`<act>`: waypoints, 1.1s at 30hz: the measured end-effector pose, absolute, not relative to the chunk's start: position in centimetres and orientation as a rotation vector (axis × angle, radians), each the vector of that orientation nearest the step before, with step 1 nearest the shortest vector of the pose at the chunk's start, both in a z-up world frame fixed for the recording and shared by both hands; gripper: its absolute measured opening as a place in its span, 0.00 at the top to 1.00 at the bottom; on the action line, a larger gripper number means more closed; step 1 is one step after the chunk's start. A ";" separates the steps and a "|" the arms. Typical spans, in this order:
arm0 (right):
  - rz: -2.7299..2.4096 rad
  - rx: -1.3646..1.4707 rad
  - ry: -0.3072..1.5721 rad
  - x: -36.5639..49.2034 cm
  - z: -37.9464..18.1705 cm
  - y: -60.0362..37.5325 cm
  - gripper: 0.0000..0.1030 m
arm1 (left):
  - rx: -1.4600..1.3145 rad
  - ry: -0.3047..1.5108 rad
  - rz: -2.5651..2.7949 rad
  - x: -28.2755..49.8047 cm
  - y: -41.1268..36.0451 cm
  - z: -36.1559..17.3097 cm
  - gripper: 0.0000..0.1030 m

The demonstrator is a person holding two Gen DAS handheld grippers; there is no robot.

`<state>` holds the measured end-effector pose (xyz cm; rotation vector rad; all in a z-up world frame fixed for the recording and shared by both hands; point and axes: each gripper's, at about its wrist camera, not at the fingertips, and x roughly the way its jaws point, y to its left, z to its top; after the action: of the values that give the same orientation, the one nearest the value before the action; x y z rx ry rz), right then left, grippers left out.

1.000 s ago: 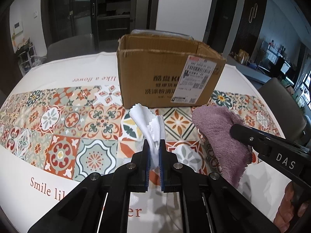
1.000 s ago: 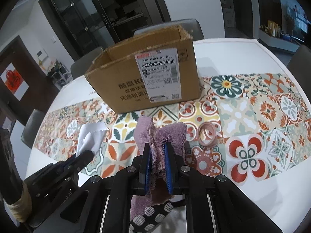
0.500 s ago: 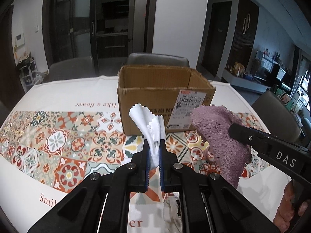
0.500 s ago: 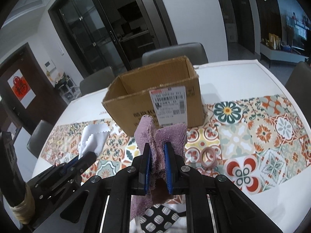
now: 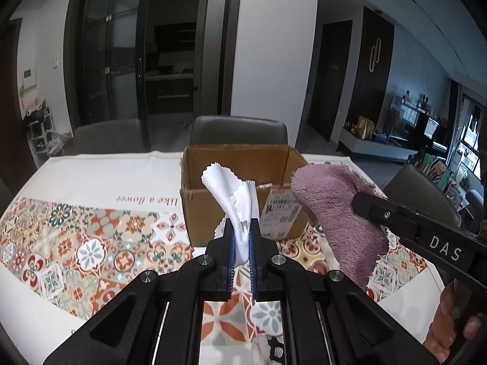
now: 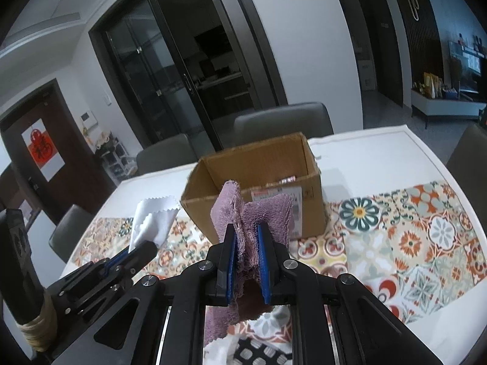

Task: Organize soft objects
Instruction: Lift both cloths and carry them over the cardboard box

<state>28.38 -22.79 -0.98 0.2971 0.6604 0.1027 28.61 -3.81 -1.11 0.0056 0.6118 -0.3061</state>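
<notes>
Left gripper (image 5: pixel 241 237): jaws closed on a white cloth (image 5: pixel 234 200) with pinked edges. The cloth is pinched between the blue pads and stands up above the fingertips in a loose twist, clear of the table.

Right gripper (image 6: pixel 246 243): jaws closed on a purple towel (image 6: pixel 258 216) — fluffy, bunched between the pads, part of it sticking up above the fingertips and the rest hanging below the jaws. In the left wrist view the same towel droops from the right gripper's black finger, which is marked "DAS". A hand (image 5: pixel 450 325) shows at the lower right of that view, on the gripper's handle.

Both cloths are held in the air, side by side, in front of an open cardboard box (image 5: pixel 243 164). The box stands on the table, on a tablecloth (image 5: pixel 91 231) that is white at the edges with a band of coloured tile patterns across the middle. A shipping label (image 5: pixel 280 210) is stuck to the near wall of the box. Neither cloth is over the box opening; both are on the near side of it. Inside the box, something small and pinkish shows against the near wall — too little visible to say what.

Grey chairs (image 6: pixel 283 121) stand at the far side of the table. A patterned black-and-white cloth (image 6: pixel 258 356) lies on the table below the right gripper, only partly visible.
</notes>
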 end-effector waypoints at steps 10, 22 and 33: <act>0.115 0.297 0.592 29.4 1.5 -22.9 0.86 | 0.001 0.560 -0.317 30.1 -3.7 0.7 0.91; 0.126 0.281 0.534 31.8 3.5 -23.1 0.86 | 0.023 0.509 -0.317 32.6 -4.0 2.0 0.91; 0.137 0.261 0.519 35.7 3.7 -23.1 0.86 | 0.037 0.500 -0.308 36.2 -4.1 1.9 0.91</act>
<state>35.72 -23.10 3.73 0.2609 0.5187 0.1368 36.21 -4.10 1.89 0.0369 0.5002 -0.3081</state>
